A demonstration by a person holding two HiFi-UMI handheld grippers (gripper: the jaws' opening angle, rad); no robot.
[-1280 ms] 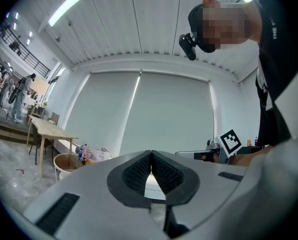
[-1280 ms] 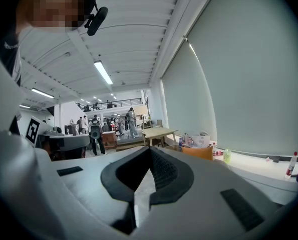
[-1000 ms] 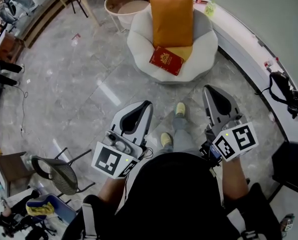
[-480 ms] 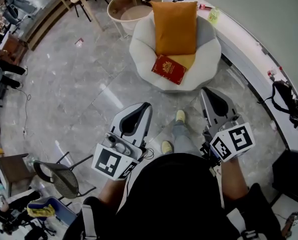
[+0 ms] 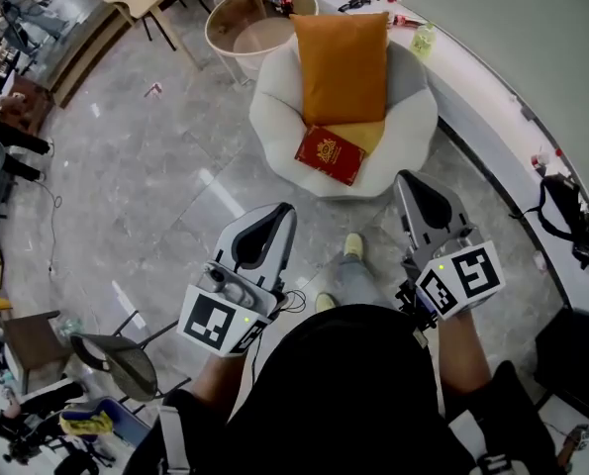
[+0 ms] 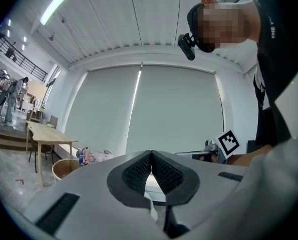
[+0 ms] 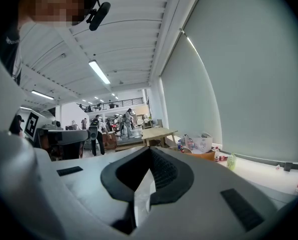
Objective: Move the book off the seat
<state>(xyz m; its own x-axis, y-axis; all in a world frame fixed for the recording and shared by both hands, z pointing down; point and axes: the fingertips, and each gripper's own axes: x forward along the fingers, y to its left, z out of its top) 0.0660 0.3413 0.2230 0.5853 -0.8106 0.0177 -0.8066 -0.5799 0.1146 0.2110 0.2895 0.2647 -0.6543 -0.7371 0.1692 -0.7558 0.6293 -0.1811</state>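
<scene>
While the head view looked down, the left gripper [image 5: 278, 212] and right gripper [image 5: 409, 178] pointed at the white armchair [image 5: 413, 132] ahead. The red book [image 5: 330, 154] lay on its seat, well apart from both, against an orange cushion [image 5: 343, 62]. Only a shoe [image 5: 354, 245] stood between. Left gripper view: jaws clenched, empty, a wooden table [image 6: 44, 132] far left. Right gripper view: jaws clenched, empty too.
</scene>
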